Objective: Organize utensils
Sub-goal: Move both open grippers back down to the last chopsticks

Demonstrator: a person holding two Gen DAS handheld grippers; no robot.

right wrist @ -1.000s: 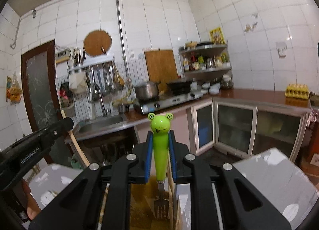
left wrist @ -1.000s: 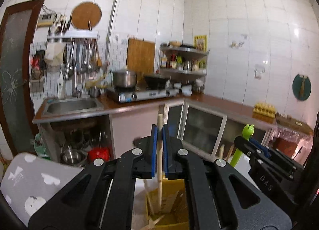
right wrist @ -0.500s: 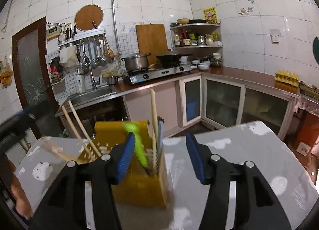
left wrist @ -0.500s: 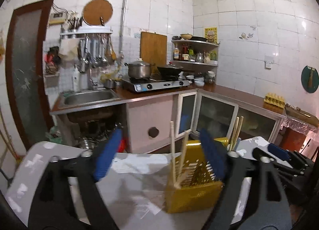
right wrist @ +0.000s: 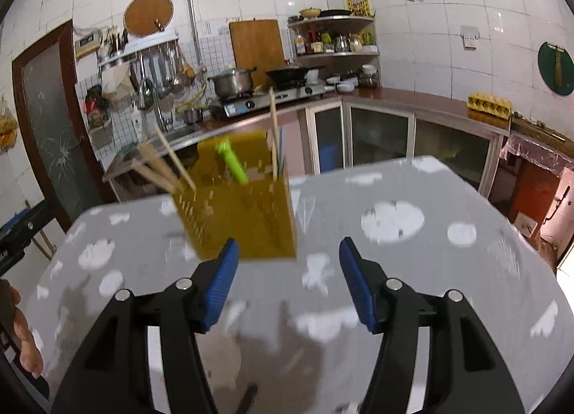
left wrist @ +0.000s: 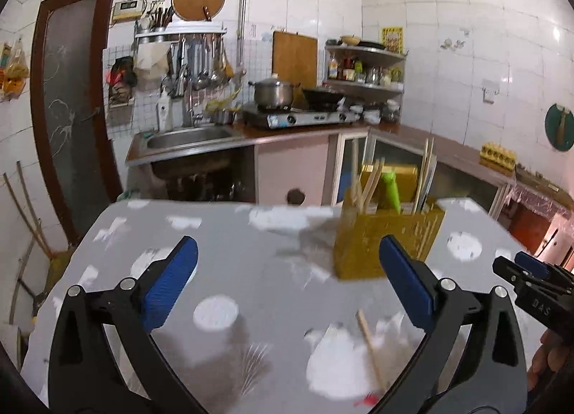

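A yellow perforated utensil holder (left wrist: 387, 238) (right wrist: 244, 216) stands on the grey clouded tablecloth (left wrist: 251, 263). Inside it are several wooden chopsticks (left wrist: 366, 184) (right wrist: 168, 163) and a green-handled utensil (left wrist: 390, 191) (right wrist: 231, 161). My left gripper (left wrist: 288, 283) is back from the holder and to its left, its jaws opening wide with nothing between them. My right gripper (right wrist: 288, 281) sits just in front of the holder, jaws opening and empty. One loose chopstick (left wrist: 371, 353) lies on the cloth near the left gripper's right finger.
A small red thing (left wrist: 366, 401) shows at the bottom edge. The right gripper (left wrist: 531, 281) appears at the right of the left wrist view. A hand (right wrist: 21, 335) is at the left edge. Behind the table are the counter, the sink (left wrist: 186, 137) and the stove (left wrist: 297, 116).
The left gripper let go of a chopstick and the right let go of the green-handled utensil. Both now stand in the holder. Both grippers opened and drew back from it.
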